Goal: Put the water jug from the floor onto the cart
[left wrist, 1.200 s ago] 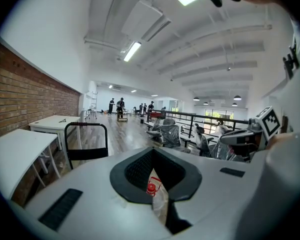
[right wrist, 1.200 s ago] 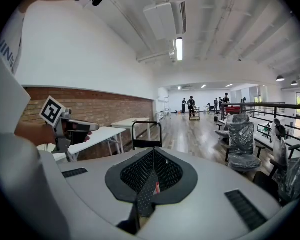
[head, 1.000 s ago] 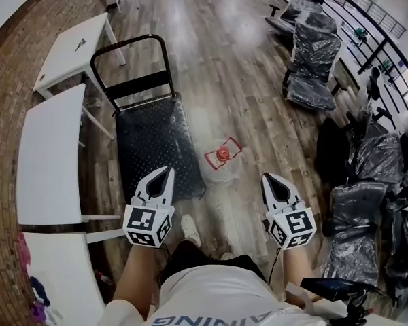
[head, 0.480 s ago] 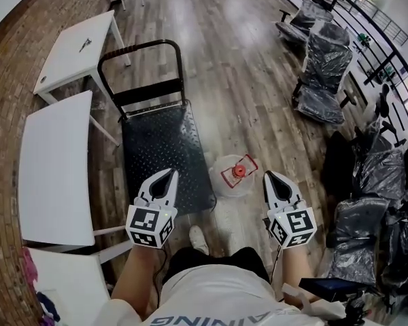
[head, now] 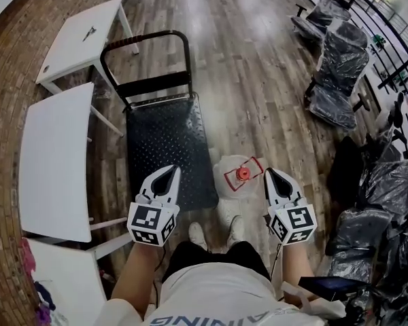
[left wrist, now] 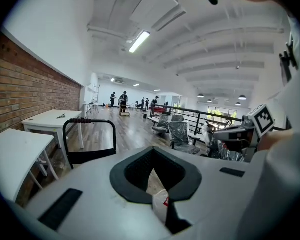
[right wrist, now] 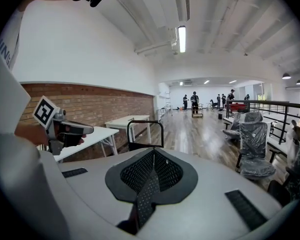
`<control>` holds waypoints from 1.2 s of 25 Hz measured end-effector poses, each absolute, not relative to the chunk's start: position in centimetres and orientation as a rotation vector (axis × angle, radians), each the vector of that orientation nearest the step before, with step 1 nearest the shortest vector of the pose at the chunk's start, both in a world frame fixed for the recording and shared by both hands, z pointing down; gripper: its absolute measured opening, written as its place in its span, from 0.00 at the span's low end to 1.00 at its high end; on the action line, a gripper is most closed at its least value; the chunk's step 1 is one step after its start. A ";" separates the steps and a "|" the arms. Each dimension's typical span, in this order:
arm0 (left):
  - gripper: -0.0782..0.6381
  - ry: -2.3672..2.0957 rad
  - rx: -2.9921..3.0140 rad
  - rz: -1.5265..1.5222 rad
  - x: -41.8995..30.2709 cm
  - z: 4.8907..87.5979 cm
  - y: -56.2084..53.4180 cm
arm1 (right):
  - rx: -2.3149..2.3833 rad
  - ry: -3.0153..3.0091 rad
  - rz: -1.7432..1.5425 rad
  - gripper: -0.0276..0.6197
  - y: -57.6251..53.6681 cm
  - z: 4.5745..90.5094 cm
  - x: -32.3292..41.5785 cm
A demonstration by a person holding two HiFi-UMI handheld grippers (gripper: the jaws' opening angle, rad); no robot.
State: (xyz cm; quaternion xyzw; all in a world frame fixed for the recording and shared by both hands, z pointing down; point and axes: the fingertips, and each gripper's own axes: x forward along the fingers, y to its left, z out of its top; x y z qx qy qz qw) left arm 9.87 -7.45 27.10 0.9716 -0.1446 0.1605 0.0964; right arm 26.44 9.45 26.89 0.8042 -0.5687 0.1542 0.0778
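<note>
White shoes [head: 198, 235] nearest, on the plank floor [head: 258, 80]. Just past them are the left tongs [head: 171, 171] and right tongs [head: 268, 172], side by side and pointing away, tipped slightly down.

Right tongs: pads pressed together, nothing in them.
Left tongs: tips meet, with only a thin slit behind them. Nothing gripped. The jug shows through that slit in the left gripper view.

Water jug [head: 231, 170] stands upright on the floor between the two tong tips. It touches neither and sits nearer the right one. Clear body, red cap [head: 243, 174] on. Fill level not readable. It is just right of the cart's near right corner, not on the deck; can't tell if it touches the cart.

Cart [head: 164, 138]: black checker-plate deck running away from the person, with a black hoop push handle [head: 146, 41] upright at the far end.

Left of the cart is a white counter [head: 54, 161]. A second white counter [head: 81, 43] stands farther off with a small dark item [head: 90, 32] on it. Brick wall [head: 7, 80] on the far left.

Far right: plastic-wrapped chairs [head: 340, 66] along a black railing [head: 387, 29].
</note>
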 end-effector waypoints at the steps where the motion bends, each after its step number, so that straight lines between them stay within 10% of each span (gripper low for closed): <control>1: 0.11 -0.446 2.871 0.486 10.2 27.1 -7.0 | 2.396 -1.718 0.466 0.05 9.5 27.0 27.1; 20: 0.11 -0.670 2.758 0.634 16.4 34.6 -5.0 | 2.101 -1.842 0.600 0.06 7.4 39.4 36.6; 30: 0.11 -0.707 2.661 0.778 15.8 42.2 -2.5 | 1.907 -1.863 0.740 0.35 8.3 51.3 35.9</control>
